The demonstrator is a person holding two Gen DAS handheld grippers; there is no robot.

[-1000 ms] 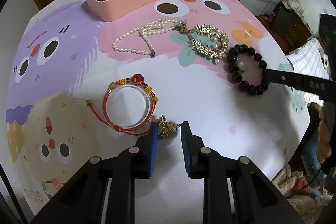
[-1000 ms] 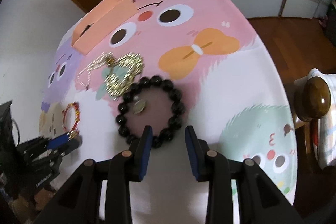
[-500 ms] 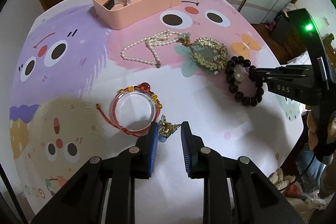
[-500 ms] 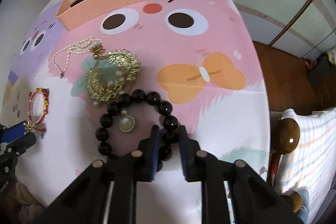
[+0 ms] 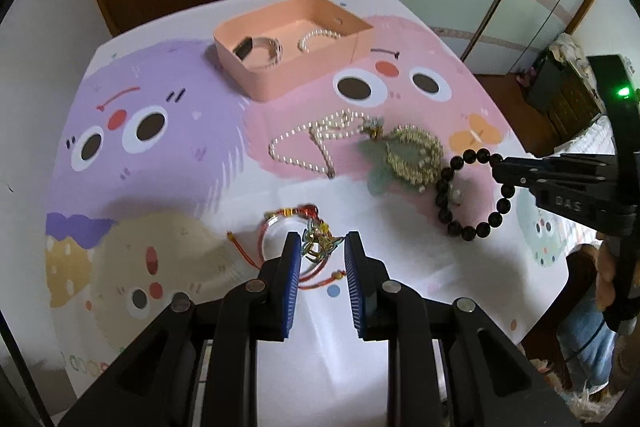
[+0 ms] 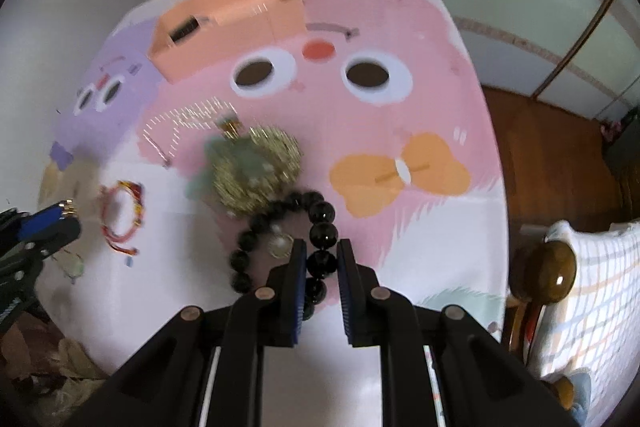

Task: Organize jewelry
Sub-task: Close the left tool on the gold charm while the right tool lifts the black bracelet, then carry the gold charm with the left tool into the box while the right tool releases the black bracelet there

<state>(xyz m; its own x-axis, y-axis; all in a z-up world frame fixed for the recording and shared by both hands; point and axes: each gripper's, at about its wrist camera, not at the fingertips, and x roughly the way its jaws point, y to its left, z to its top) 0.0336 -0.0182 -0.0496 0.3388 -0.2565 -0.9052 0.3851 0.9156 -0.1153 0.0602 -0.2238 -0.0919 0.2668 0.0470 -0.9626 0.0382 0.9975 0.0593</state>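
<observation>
The left hand-held gripper (image 5: 320, 251) is closed on a small gold charm (image 5: 318, 245), held above the red bracelet (image 5: 280, 227) on the bench (image 5: 400, 267). The right hand-held gripper (image 6: 322, 261) pinches the black bead bracelet (image 6: 320, 215), which hangs partly lifted just beside the gold brooch (image 6: 256, 167). Beyond lie a pearl necklace (image 5: 316, 143) and a pink box (image 5: 292, 47).

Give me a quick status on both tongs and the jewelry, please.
Right tongs shut on black bead bracelet, lifted. Left tongs shut on gold charm. Pink box ahead, pearl necklace between.
</observation>
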